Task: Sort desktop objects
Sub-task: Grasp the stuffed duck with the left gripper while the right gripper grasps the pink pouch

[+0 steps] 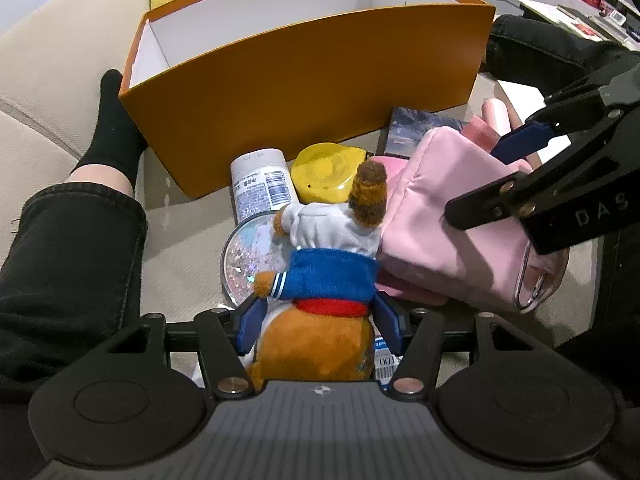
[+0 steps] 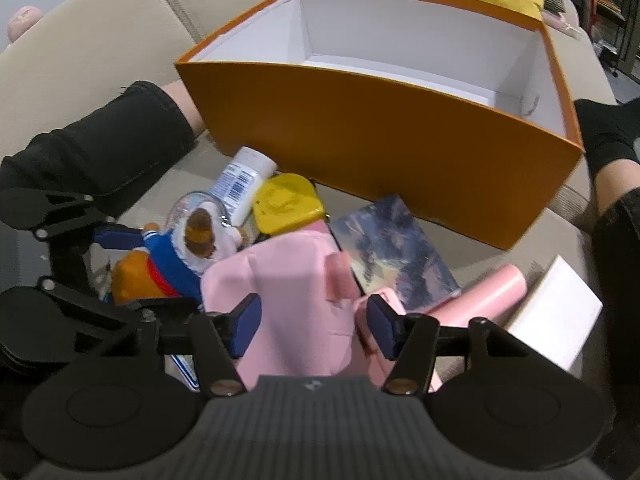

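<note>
My left gripper [image 1: 320,320] is shut on a plush bear [image 1: 320,276] in a blue and white sailor suit; its blue pads press both sides of the body. The bear also shows in the right wrist view [image 2: 160,256]. My right gripper [image 2: 314,320] is shut on a pink padded pouch [image 2: 292,296], pads on either side; the pouch also shows in the left wrist view [image 1: 444,216]. An open orange box [image 1: 304,80] with a white inside stands behind the pile, and it shows in the right wrist view [image 2: 400,128].
In the pile lie a white bottle [image 2: 240,184], a yellow case [image 2: 286,208], a glittery round disc [image 1: 248,260], a dark painted card [image 2: 396,252], a pink cylinder [image 2: 480,296] and a white box [image 2: 556,316]. A person's legs flank the box.
</note>
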